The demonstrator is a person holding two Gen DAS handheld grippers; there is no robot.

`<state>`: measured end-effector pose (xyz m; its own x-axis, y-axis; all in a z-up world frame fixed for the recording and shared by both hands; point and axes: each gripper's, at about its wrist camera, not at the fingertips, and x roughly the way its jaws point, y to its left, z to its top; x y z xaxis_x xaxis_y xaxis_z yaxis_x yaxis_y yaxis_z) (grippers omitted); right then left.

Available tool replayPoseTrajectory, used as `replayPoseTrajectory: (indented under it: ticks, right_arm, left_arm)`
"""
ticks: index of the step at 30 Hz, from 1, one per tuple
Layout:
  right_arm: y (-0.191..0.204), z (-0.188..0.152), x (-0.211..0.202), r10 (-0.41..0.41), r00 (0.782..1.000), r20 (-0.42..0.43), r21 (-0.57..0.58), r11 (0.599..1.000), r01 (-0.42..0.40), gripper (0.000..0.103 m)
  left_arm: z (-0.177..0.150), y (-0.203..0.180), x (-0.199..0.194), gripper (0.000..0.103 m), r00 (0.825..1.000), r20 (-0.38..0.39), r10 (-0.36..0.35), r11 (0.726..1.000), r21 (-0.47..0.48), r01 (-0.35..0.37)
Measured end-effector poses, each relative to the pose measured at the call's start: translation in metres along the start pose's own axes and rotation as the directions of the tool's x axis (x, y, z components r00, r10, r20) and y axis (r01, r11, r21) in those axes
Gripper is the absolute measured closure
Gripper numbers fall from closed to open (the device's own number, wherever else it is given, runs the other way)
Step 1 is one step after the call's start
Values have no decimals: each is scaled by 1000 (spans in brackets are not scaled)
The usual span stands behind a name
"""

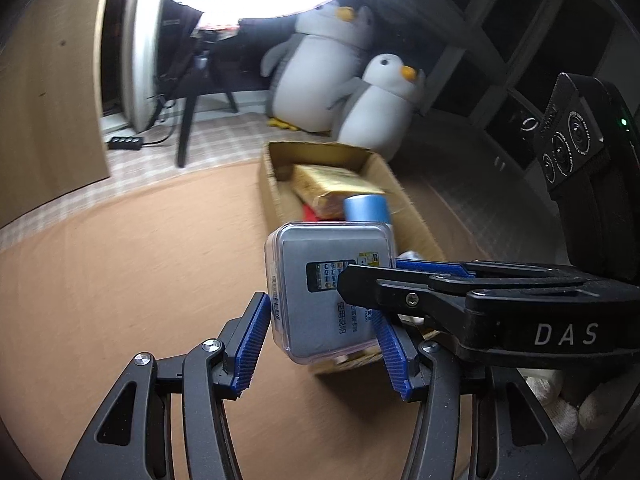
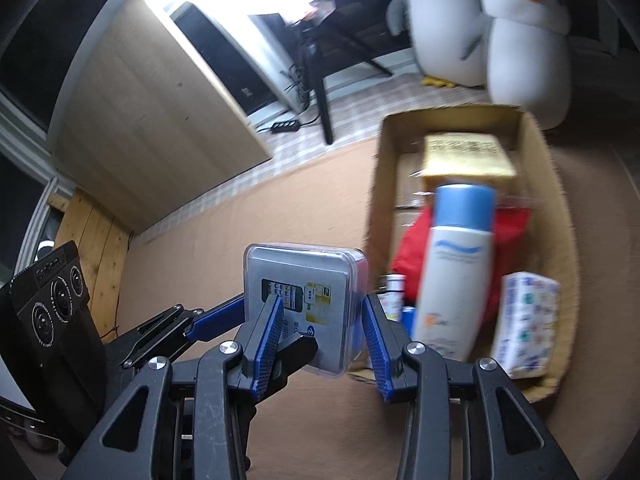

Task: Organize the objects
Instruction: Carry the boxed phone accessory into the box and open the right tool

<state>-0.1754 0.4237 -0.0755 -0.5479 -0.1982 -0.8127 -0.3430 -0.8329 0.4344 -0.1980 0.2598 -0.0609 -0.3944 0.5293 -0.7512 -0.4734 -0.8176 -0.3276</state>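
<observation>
A clear plastic case with a grey card inside [image 1: 328,288] hangs above the brown table. In the left wrist view my left gripper [image 1: 320,344] has its blue pads on both sides of the case; the left pad touches its edge. My right gripper [image 1: 372,280] reaches in from the right and pinches the case front and back. In the right wrist view the case [image 2: 304,300] sits between the right gripper's [image 2: 324,340] blue pads, with the left gripper's fingers [image 2: 216,320] coming from the left. The cardboard box [image 2: 560,216] lies just beyond.
The box holds a white bottle with a blue cap [image 2: 456,272], a yellow packet [image 2: 468,156], a red bag [image 2: 416,248], a tissue pack [image 2: 524,320] and small tubes. Two plush penguins [image 1: 352,80] stand behind it. A ring light on a tripod [image 1: 188,120] stands at the back left.
</observation>
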Motion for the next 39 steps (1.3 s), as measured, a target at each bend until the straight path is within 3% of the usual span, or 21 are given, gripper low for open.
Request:
replayPoseTrajectory:
  ticks: [17,33,35,37,39]
  right_arm:
    - [-68,1,-29,-64,997,33,72,995,62,66]
    - [-81,-1,-34,-63,997,37,85,995,60,66]
    - [-80,-2,-35,-62,997,39,78,995,59,65]
    - [-81,-2,-35,-56,998,34,81,995,53,59]
    - [-80,-3,-36,-91,995,35,87,992,88,40]
  left_arm:
    - [15,-59,54,49,997,-57,-49,996,75,53]
    - [15,-71,56,49,997,-64,-41,994,100,47]
    - [15,-72,56,46,997,-68,-43,993,103,50]
    - [15,-73,53,22,998,-61,-32,994,105,39]
    - [16,-75,51,15,999,-47,-17,993,112,22]
